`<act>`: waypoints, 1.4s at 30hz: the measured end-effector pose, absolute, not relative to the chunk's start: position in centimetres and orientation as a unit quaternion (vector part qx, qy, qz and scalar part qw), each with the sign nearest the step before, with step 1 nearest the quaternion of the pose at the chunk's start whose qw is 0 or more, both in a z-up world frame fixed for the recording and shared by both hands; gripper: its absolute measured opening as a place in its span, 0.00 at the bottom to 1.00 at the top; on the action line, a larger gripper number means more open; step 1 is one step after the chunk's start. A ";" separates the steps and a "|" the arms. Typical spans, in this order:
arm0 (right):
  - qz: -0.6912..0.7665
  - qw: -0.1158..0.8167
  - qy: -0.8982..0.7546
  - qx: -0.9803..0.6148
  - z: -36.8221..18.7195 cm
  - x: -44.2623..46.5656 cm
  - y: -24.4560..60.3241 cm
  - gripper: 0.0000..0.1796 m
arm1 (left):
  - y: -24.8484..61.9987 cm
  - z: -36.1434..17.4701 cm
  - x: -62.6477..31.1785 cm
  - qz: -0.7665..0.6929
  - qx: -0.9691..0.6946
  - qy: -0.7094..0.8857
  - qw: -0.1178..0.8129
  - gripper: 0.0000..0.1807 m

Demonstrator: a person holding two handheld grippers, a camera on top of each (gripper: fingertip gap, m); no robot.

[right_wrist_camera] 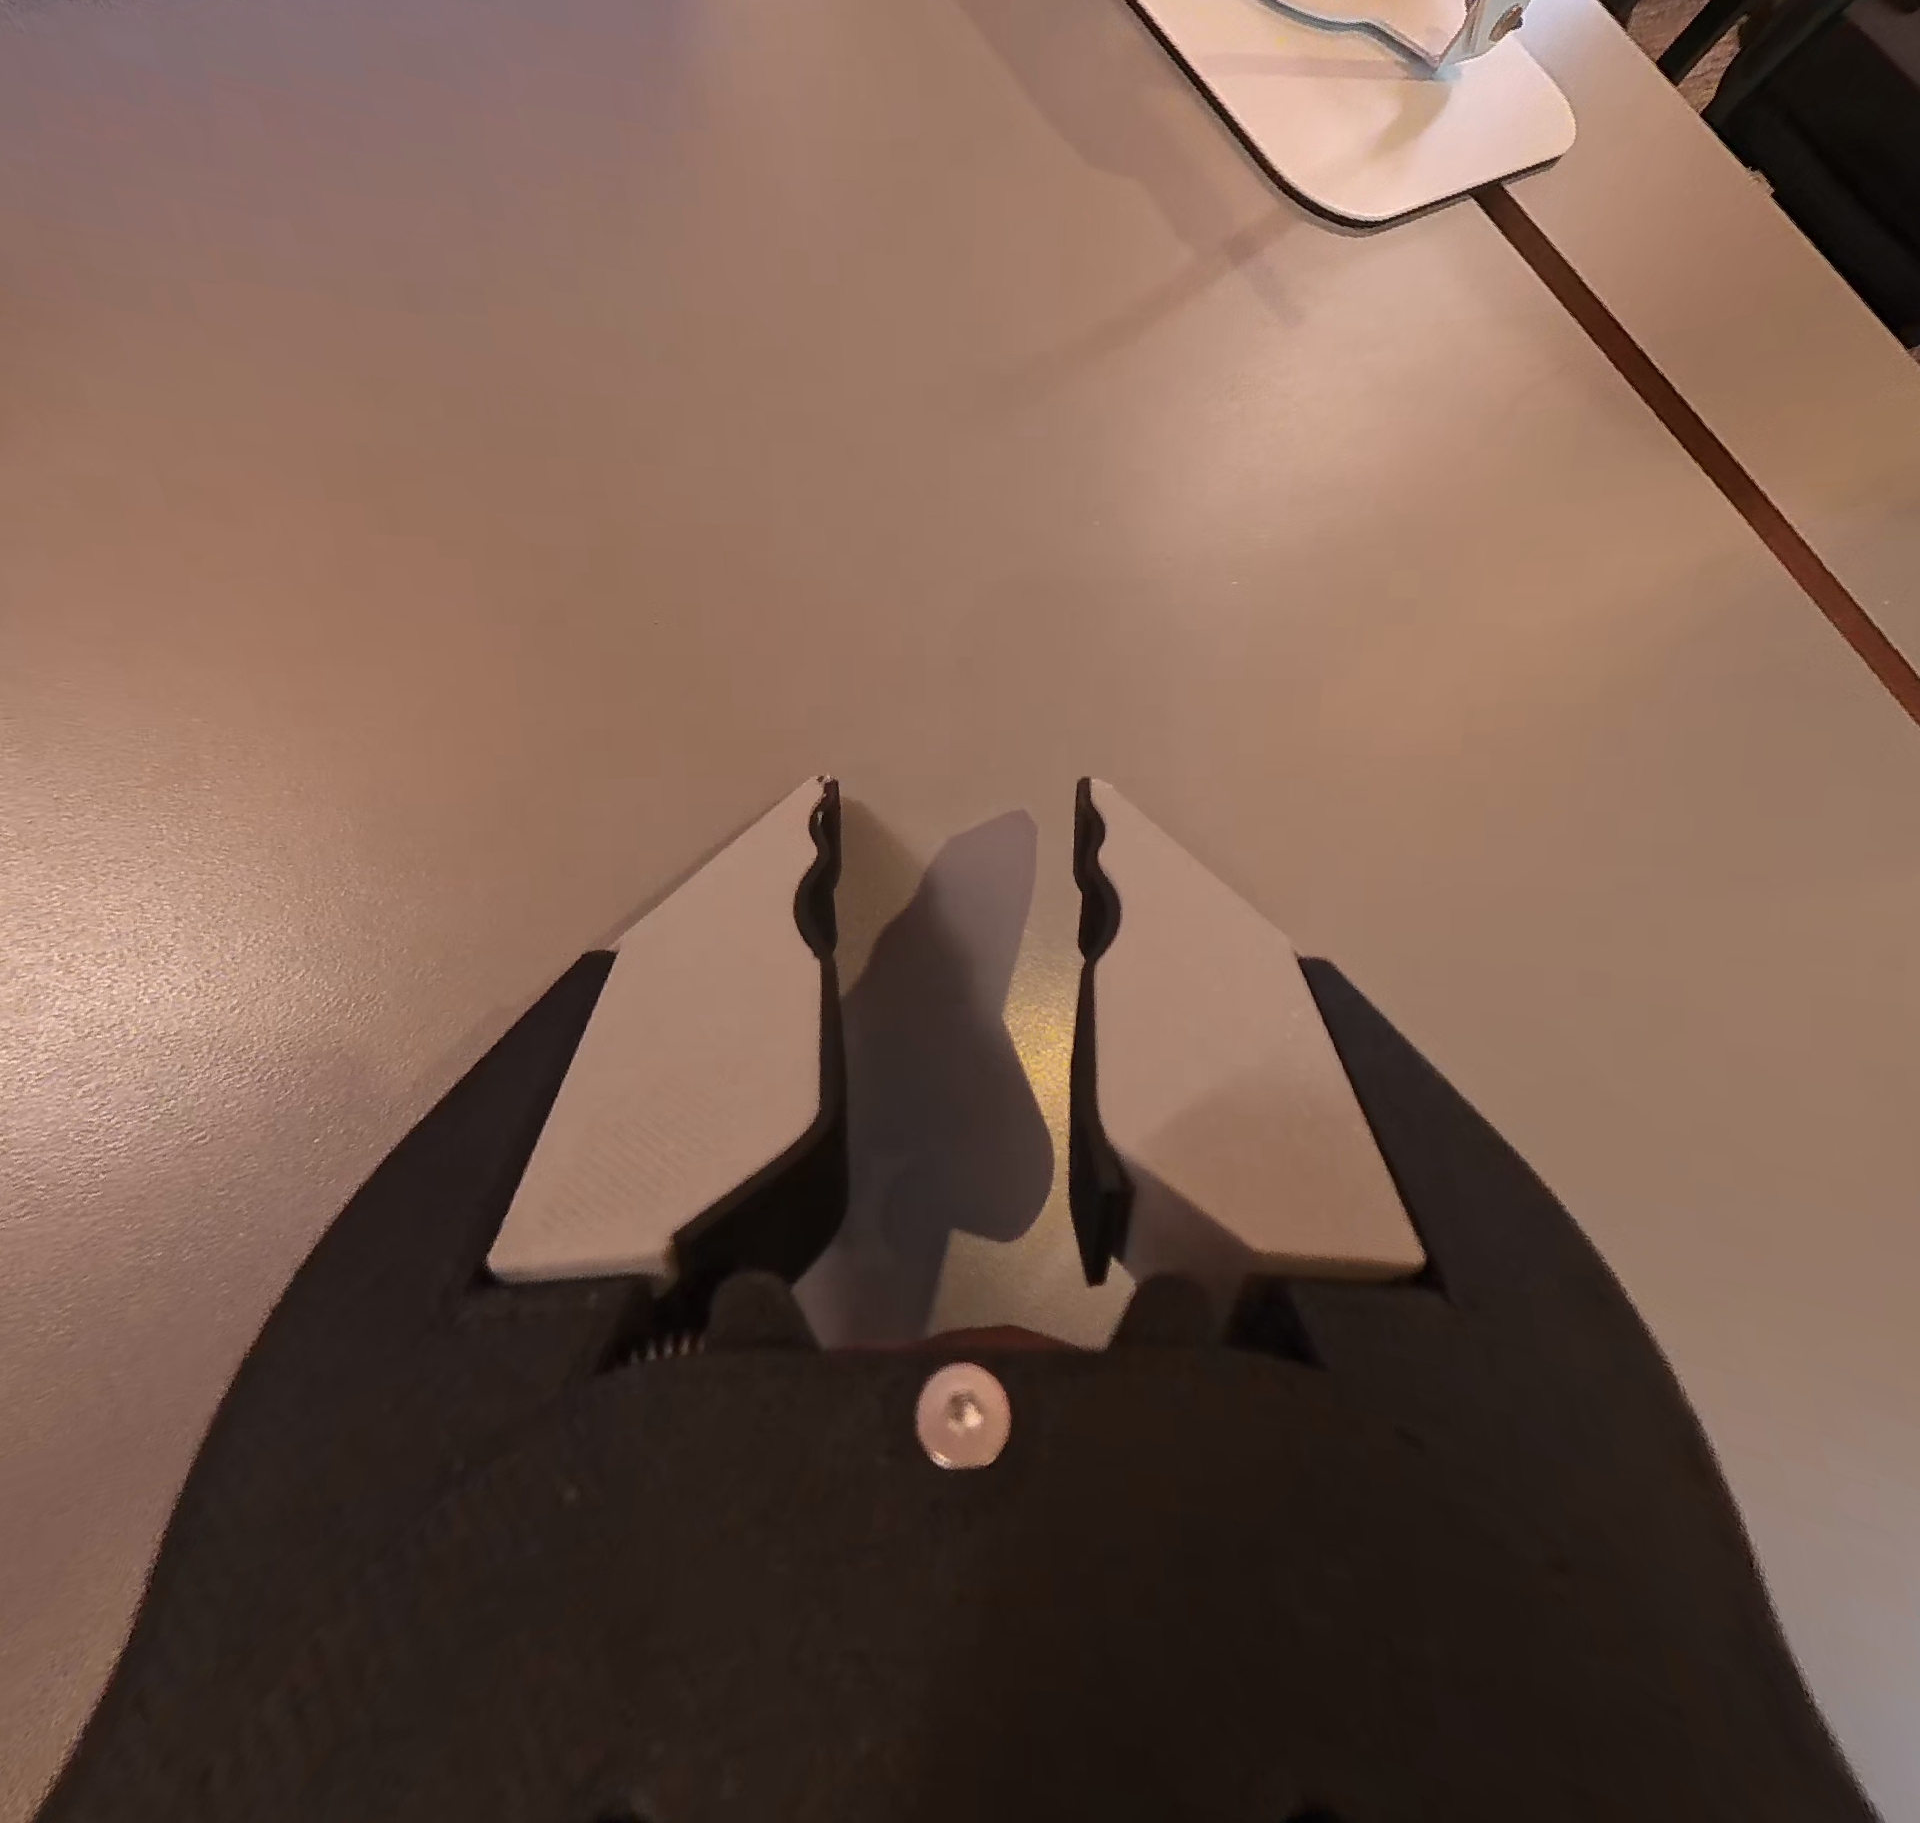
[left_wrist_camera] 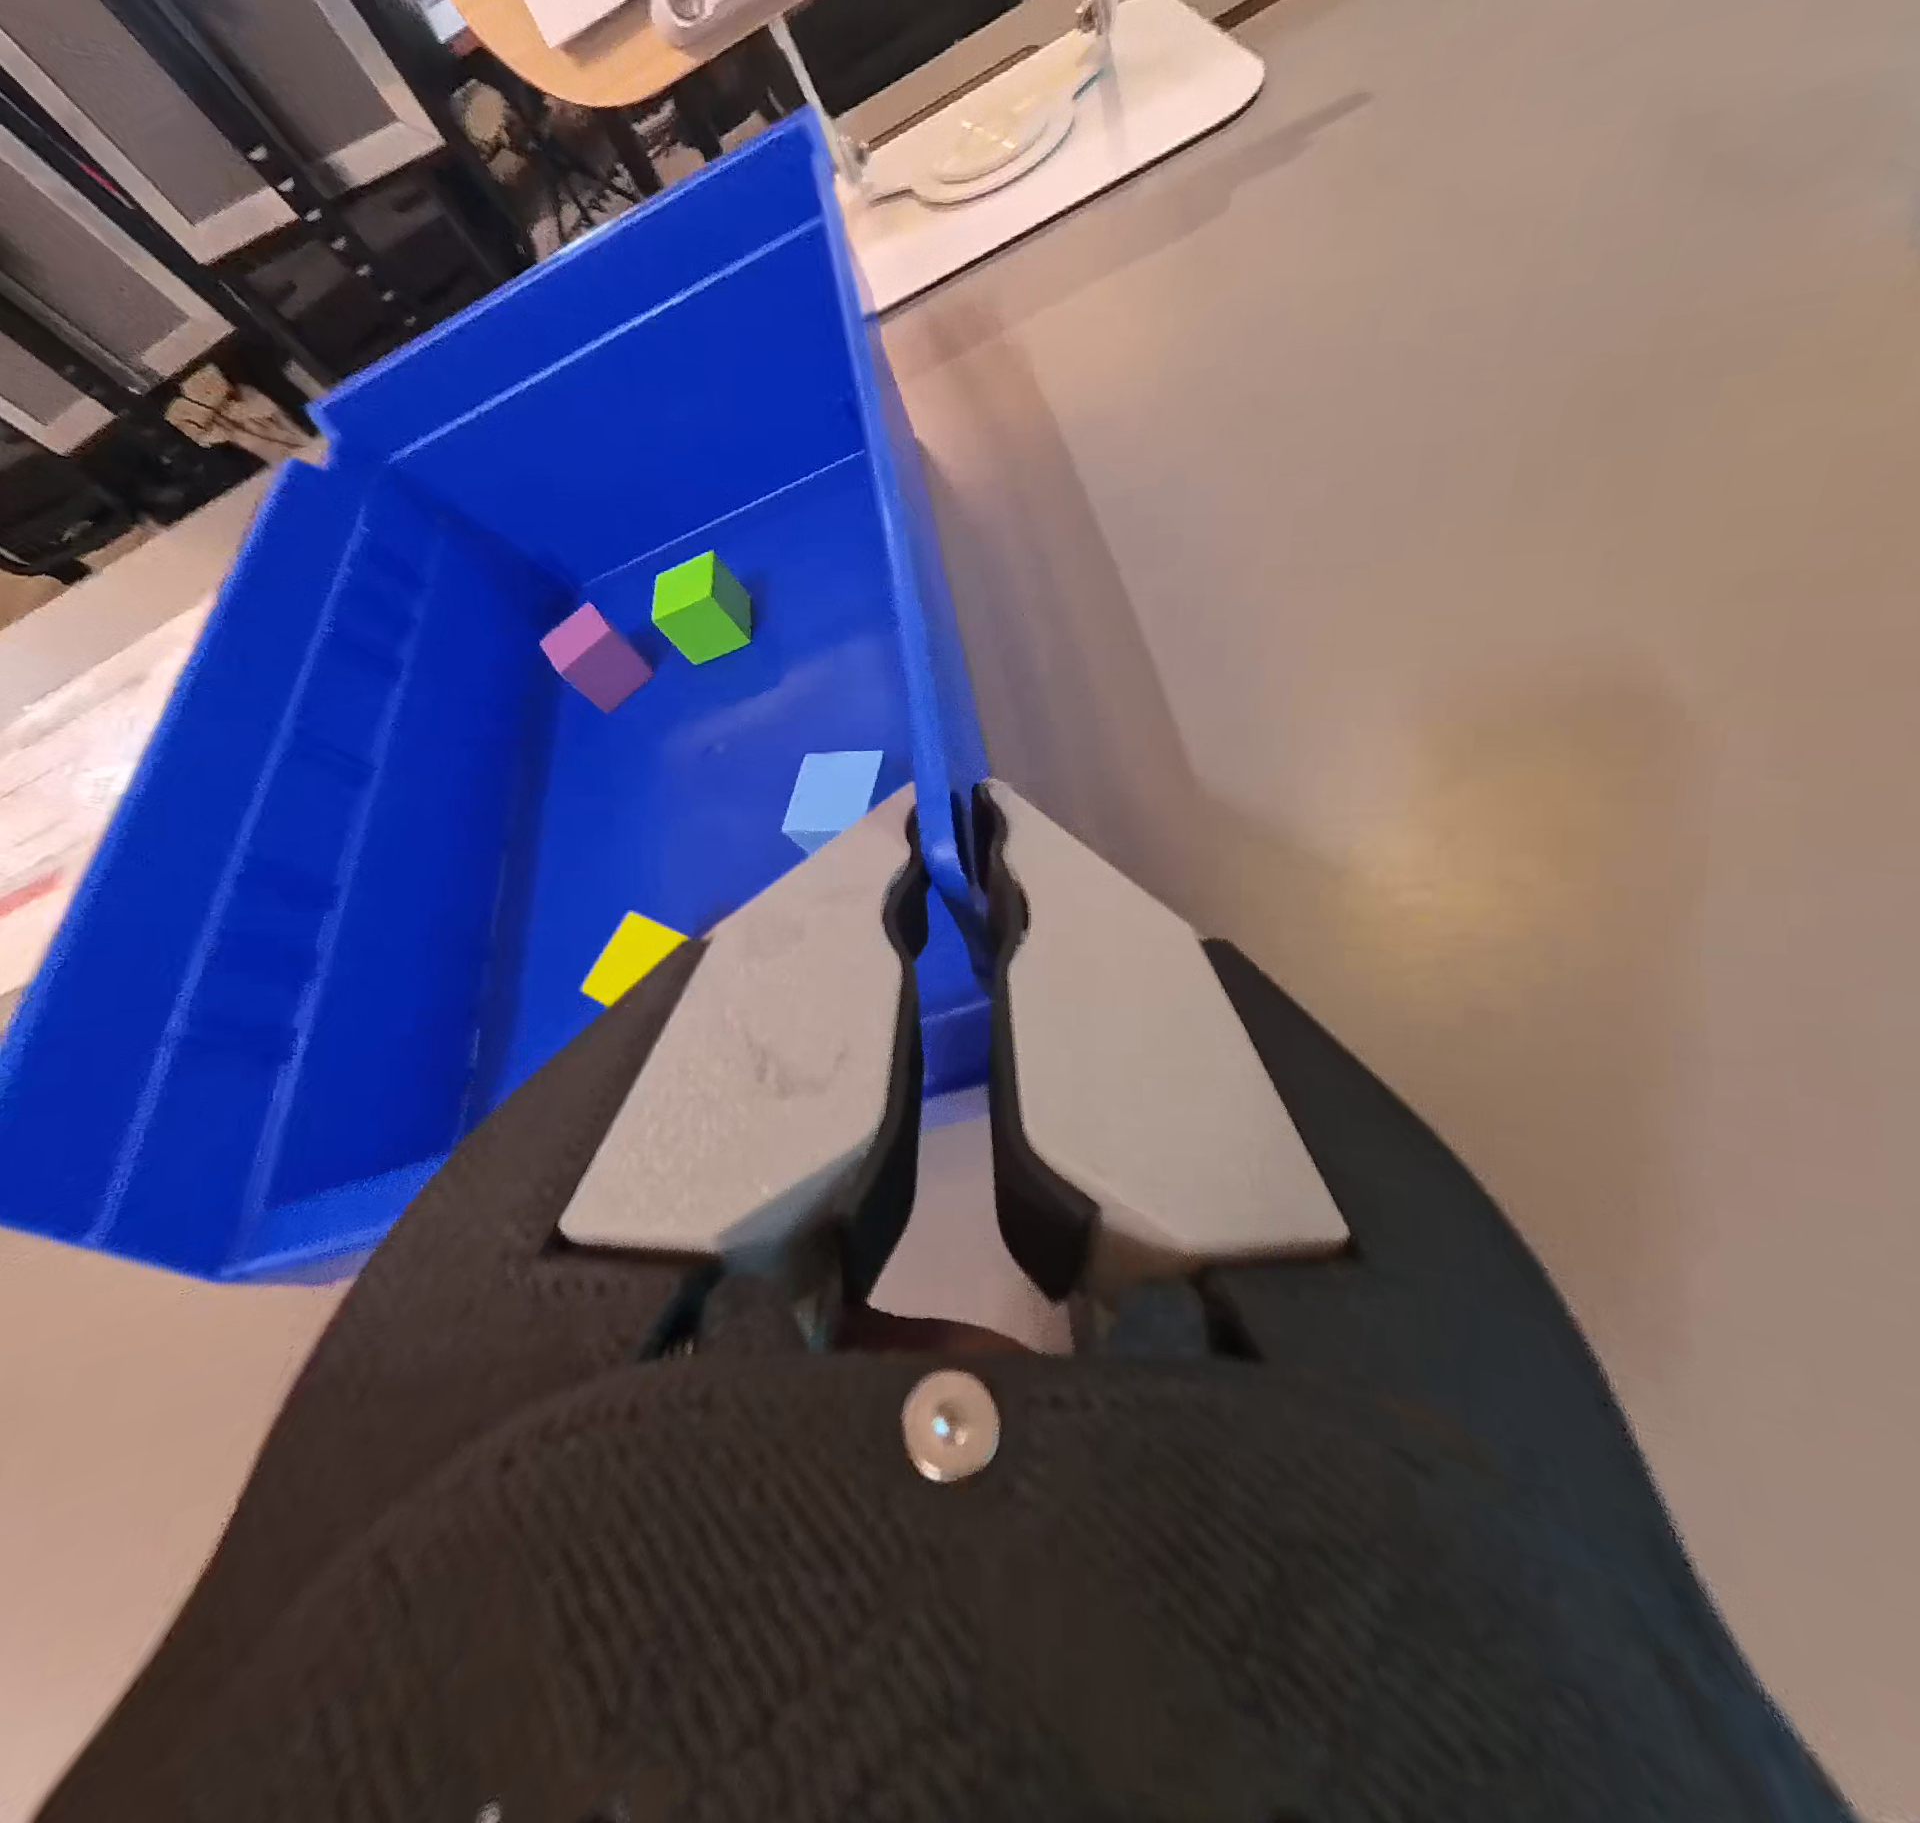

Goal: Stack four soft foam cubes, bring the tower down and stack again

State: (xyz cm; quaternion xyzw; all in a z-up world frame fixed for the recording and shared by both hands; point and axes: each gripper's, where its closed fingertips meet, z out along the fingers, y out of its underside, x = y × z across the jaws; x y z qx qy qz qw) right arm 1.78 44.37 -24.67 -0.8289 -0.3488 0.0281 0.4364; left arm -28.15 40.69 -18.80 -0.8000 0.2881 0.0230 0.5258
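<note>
In the left wrist view my left gripper [left_wrist_camera: 951, 817] is shut on the right wall of a blue plastic bin [left_wrist_camera: 312, 890], which looks tilted. Inside the bin lie a green cube [left_wrist_camera: 701, 610], a purple cube [left_wrist_camera: 594, 656], a light blue cube [left_wrist_camera: 831, 797] and a yellow cube [left_wrist_camera: 634, 958]. The light blue and yellow cubes are partly hidden behind my left finger. In the right wrist view my right gripper [right_wrist_camera: 954, 797] is open and empty above the bare grey table [right_wrist_camera: 727, 423]. No cube shows in that view.
A white stand base [left_wrist_camera: 1060, 142] with clear legs stands on the table beyond the bin; it also shows at the far right of the right wrist view [right_wrist_camera: 1392, 121]. A brown seam [right_wrist_camera: 1704, 485] runs along the table's right side. Papers [left_wrist_camera: 73, 776] lie left of the bin. Tip to tip, the grippers are about 30 cm apart.
</note>
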 end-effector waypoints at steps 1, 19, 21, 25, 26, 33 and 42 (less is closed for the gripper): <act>0.027 0.436 -0.349 -0.829 -24.7 1.8 44.4 0.24 | 40.6 -18.8 -28.1 0.008 -0.803 0.280 0.526 0.02; 0.029 0.439 -0.348 -0.828 -24.6 1.8 44.3 0.23 | 39.6 -15.9 -29.1 0.041 -0.780 0.297 0.549 0.02; 0.029 0.441 -0.348 -0.827 -24.5 1.8 44.3 0.22 | 39.6 -15.9 -29.2 0.039 -0.781 0.293 0.551 0.02; 0.026 0.439 -0.350 -0.827 -24.6 1.8 44.3 0.22 | 39.4 -16.0 -28.8 0.006 -0.787 0.280 0.549 0.02; 0.025 0.439 -0.350 -0.827 -24.6 1.8 44.3 0.22 | 39.3 -16.0 -28.7 0.006 -0.786 0.285 0.548 0.02; 0.025 0.442 -0.348 -0.827 -24.5 1.9 44.3 0.22 | 37.7 -13.7 -27.5 -0.029 -0.761 0.324 0.562 0.06; 0.022 0.442 -0.351 -0.825 -24.5 1.8 44.2 0.22 | 39.2 -14.1 -32.9 -0.041 -0.803 0.250 0.540 0.00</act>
